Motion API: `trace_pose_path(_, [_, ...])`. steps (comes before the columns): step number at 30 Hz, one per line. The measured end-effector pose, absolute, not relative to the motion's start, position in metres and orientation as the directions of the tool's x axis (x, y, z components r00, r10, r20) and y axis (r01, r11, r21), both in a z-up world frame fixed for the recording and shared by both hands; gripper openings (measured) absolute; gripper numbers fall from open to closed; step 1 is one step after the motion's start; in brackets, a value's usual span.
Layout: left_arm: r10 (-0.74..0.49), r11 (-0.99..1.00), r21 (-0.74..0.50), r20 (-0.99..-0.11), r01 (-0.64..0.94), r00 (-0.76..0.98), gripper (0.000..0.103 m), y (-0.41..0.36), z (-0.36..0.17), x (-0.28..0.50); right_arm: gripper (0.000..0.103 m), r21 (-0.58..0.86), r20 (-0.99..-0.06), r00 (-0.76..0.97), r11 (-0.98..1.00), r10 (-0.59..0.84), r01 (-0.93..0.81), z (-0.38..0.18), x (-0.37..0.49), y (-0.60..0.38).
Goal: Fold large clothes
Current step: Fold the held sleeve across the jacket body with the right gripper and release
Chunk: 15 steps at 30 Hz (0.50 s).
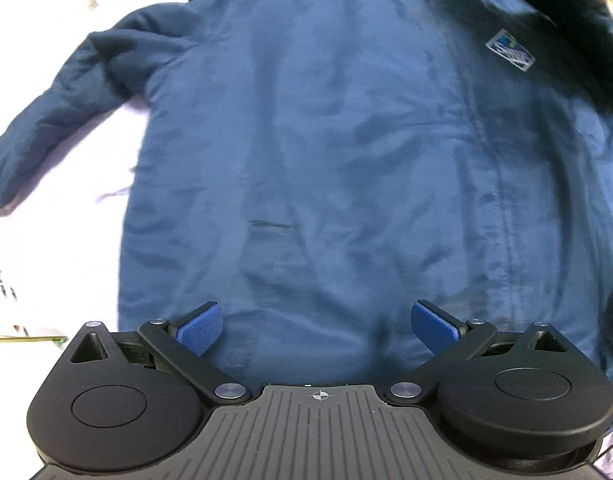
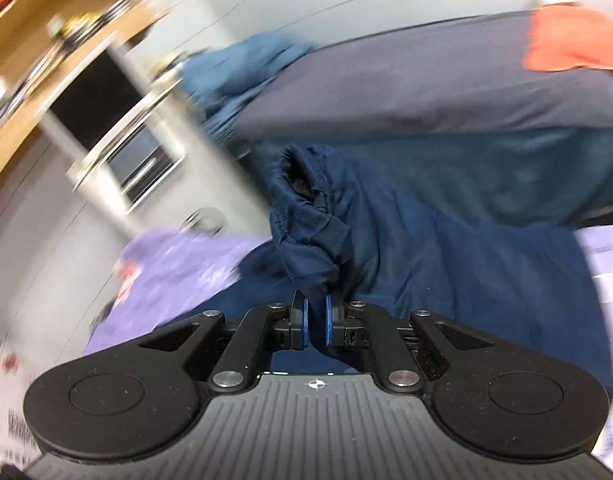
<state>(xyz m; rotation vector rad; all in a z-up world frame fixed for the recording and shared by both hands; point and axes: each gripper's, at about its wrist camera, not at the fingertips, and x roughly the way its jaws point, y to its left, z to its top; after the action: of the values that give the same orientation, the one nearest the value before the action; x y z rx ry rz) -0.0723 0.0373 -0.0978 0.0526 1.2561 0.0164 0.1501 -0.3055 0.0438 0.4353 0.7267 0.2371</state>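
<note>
Left wrist view: the blue jacket (image 1: pixel 326 140) lies spread flat, front up, on a pale lilac sheet (image 1: pixel 58 240), filling most of the picture. One sleeve (image 1: pixel 54 108) angles out to the left and down, its cuff lying on the sheet. A small rectangular logo patch (image 1: pixel 509 50) sits on the chest at upper right, and a dark slit of a pocket shows near the middle of the body. The left tongs (image 1: pixel 317 330) hover over the hem with their blue pads spread wide apart, nothing between them. A strip of printed paper (image 1: pixel 2 276) peeks in at the left edge.

Right wrist view, heavily blurred: the right tongs (image 2: pixel 315 320) are drawn together on a bunched fold of the same jacket (image 2: pixel 446 248), the dark blue cloth rising in a gathered ridge straight up from between the pads. Lilac sheet (image 2: pixel 174 264) shows to the left. Behind the jacket runs a grey-blue bedcover (image 2: pixel 426 88), with a lighter blue garment (image 2: pixel 242 68) heaped at its left end and an orange cloth (image 2: pixel 574 40) at upper right. Wooden shelving (image 2: pixel 34 40) smears across the upper left; its contents are too blurred to tell.
</note>
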Motion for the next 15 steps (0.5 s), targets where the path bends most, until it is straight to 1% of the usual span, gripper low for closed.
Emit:
trace_pose_path(2, [0.045,0.999,0.049,-0.949,0.004,0.312,0.103,0.048,-0.098,-0.074,0.010,0.492,-0.597,0.694,0.867,0.403,-0.081,0.034,0.154,-0.268])
trace_pose_path(4, [0.044,0.999,0.043,-0.949,-0.010,0.312,0.103,0.060,-0.098,-0.075,0.010,0.484,-0.619,0.663,0.869,0.420,-0.098,0.021,0.157,-0.232])
trace_pose_path(10, [0.030,0.999,0.017,-0.954,-0.046,0.298,0.103,0.085,-0.104,-0.077,0.011,0.308,-0.732,0.595,0.940,0.332,-0.145,-0.022,0.160,-0.160])
trace_pose_path(15, [0.031,0.999,0.021,-0.953,-0.035,0.301,0.103,0.092,-0.105,-0.073,0.015,0.180,-0.798,0.547,0.966,0.254,-0.188,-0.056,0.150,-0.134])
